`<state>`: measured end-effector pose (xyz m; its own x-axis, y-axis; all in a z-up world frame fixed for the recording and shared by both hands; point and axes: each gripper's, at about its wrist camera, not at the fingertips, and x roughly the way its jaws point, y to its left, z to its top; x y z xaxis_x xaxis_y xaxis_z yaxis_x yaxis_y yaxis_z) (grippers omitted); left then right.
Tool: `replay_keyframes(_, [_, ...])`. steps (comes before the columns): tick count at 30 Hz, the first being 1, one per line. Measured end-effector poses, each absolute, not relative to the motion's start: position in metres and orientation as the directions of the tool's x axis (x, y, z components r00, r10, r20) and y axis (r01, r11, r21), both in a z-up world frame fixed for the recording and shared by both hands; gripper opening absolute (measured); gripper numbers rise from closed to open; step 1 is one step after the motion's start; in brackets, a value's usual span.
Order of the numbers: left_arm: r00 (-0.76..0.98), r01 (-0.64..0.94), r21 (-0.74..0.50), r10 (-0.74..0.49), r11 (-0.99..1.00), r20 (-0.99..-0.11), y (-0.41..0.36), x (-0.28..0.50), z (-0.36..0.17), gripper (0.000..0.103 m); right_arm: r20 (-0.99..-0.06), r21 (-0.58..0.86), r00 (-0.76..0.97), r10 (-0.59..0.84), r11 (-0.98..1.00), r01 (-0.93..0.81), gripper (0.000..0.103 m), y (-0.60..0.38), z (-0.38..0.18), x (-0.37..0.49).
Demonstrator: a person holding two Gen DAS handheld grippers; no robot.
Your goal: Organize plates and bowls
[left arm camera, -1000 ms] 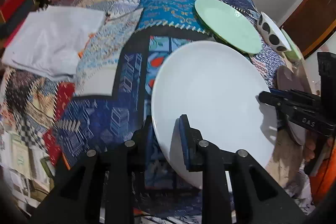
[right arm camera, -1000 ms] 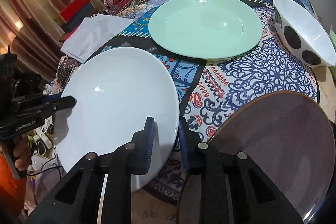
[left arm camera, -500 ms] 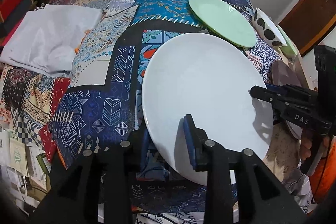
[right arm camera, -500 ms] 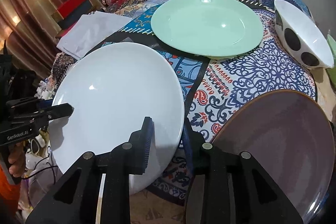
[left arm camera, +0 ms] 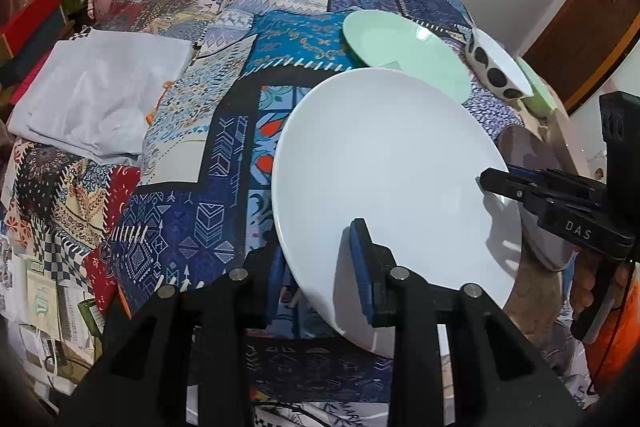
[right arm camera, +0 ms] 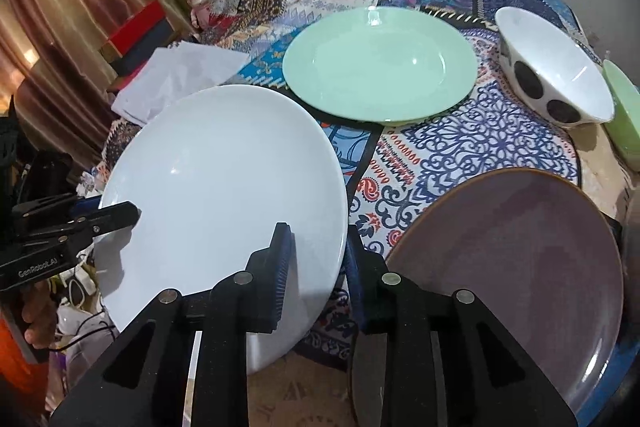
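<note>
A: Start at the tongs; what have they got?

B: The left gripper [left arm camera: 320,267] is clamped on the near rim of the white plate [left arm camera: 384,179], one blue pad on top, the other underneath; the right gripper [right arm camera: 316,259] pinches the same plate at its 4 o'clock edge in the right wrist view; both sets of jaws are nearly together, with only the rim between them.

A: And where is the plate?

B: Lifted and tilted above the patterned cloth [left arm camera: 192,227], held between the two tongs; the mint plate [right arm camera: 380,67] lies flat beyond it at 12 o'clock, the spotted bowl [right arm camera: 552,83] at 2 o'clock, the purple plate [right arm camera: 520,259] just beside it at 3 o'clock.

A: How will it handle?

B: Stiff, glazed, likely slippery and breakable; fairly heavy for such thin bites, I judge; grips on opposite rims seem the sound choice, since one pinch alone might let it pivot or slide out.
</note>
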<state>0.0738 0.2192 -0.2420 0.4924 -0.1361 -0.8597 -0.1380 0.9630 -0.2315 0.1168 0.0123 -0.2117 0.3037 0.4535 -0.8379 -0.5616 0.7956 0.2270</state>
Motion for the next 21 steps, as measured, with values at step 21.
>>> replay_keyframes(21, [0.545,-0.017,-0.229,-0.183,0.973,-0.818,0.152,0.087,-0.198,0.031,-0.781,0.227,0.429,0.455,0.845,-0.483,0.023,-0.06,-0.171,0.103])
